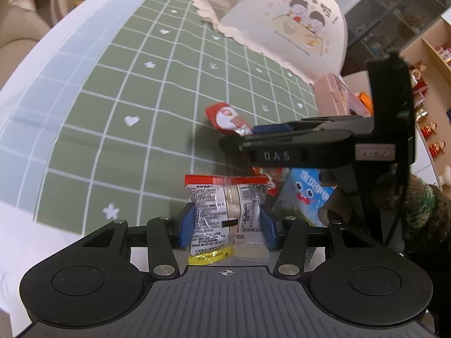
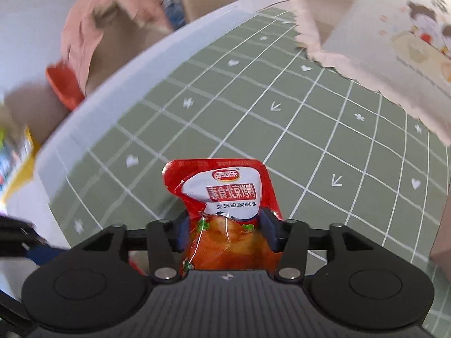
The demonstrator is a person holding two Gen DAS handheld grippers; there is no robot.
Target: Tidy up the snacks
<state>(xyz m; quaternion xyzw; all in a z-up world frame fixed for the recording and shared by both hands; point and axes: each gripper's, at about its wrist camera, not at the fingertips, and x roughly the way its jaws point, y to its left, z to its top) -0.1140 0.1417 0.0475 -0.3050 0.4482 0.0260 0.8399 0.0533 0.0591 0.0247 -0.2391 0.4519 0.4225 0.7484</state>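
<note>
Above the green checked mat (image 1: 112, 129) on the worktop, the left claw (image 1: 227, 226) pinches a clear packet (image 1: 225, 211) with a red top edge; the right claw (image 2: 225, 229) grips a red pouch (image 2: 225, 211), held off the mat; a paper bag (image 1: 290, 25) stands at the far side; a blue packet (image 1: 304, 197) lies near.
</note>
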